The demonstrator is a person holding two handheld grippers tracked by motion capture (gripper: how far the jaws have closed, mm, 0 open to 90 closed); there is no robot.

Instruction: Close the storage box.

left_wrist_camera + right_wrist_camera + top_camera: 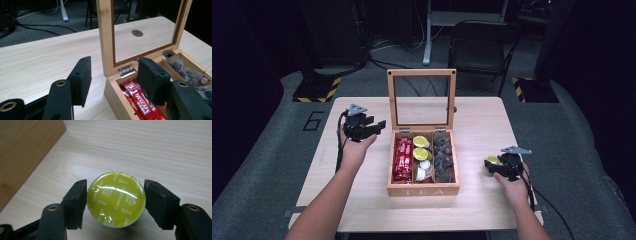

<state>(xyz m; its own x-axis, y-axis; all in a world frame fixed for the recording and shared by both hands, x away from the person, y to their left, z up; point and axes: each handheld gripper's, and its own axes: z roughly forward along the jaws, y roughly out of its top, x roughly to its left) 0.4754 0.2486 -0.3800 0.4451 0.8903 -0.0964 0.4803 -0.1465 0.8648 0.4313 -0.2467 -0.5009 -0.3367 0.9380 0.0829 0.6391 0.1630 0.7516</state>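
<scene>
My right gripper (pixel 115 200) is standing around the yellow cappuccino capsule (pixel 116 198) on the table (pixel 162 150), right of the tea box (pixel 423 190); pads look just off it. Left gripper (pixel 117 80) is hanging apart, empty, by the box. Risk: capsule may roll w/o grip.

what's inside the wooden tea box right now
The wooden tea box holds three compartments: red Nescafe sachets on the left, yellow-green and white capsules in the middle, dark tea bags on the right. Whatever lies beneath these top layers is covered.
</scene>
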